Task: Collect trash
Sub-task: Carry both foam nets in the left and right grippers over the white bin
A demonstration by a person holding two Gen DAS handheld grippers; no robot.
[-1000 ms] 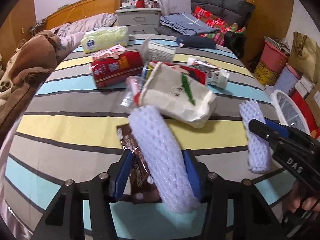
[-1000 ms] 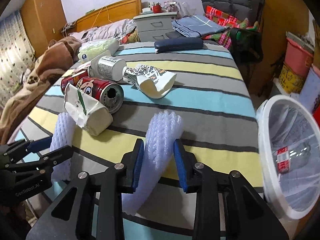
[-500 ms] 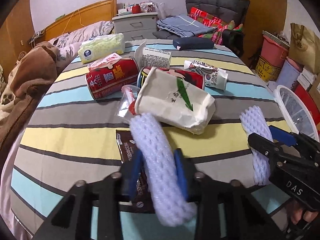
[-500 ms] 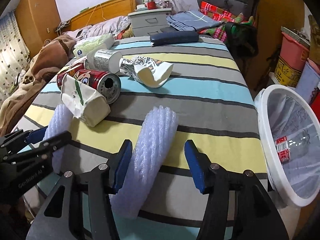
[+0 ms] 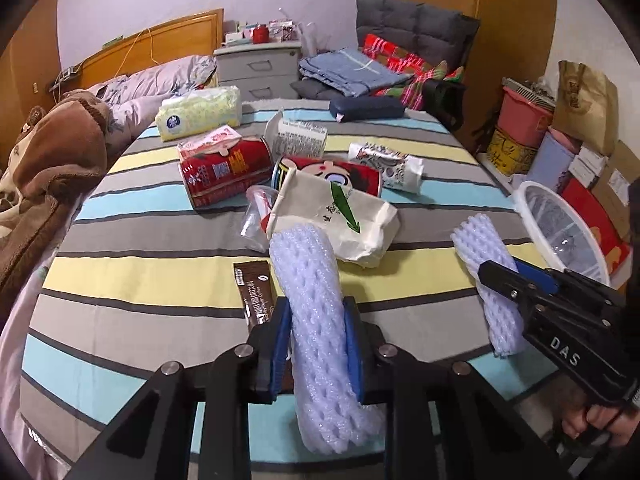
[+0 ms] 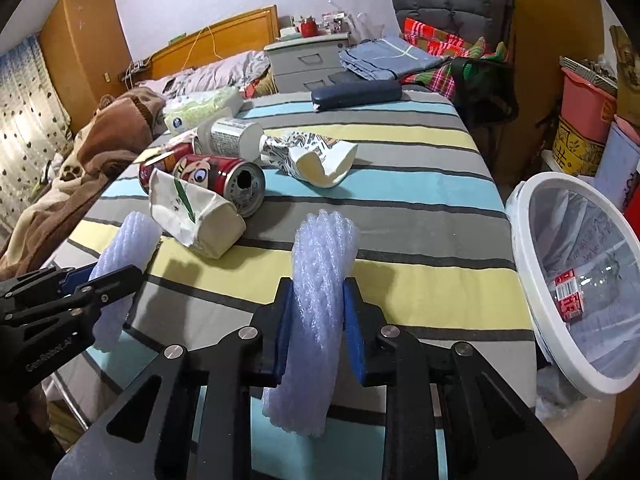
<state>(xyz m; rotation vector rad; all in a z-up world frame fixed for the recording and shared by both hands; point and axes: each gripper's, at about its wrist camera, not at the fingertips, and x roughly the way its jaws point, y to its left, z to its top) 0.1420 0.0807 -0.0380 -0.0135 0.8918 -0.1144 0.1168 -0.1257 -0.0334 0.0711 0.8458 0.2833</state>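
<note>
From your left wrist, you see a white foam net sleeve [image 5: 316, 304] — soft, knobbly, tube-shaped — running lengthwise between the blue pads of your left gripper [image 5: 317, 344], which are closing and already pinch its middle. A brown glossy sachet [image 5: 254, 292] lies flat on the striped cloth [image 5: 140, 264] just beside it.

From your right wrist, a second foam sleeve [image 6: 316, 312] stands squeezed between the pads of your right gripper [image 6: 316, 340], jaws closing on it. The white round bin [image 6: 532, 312] — lined with clear plastic — sits to the right.
</note>
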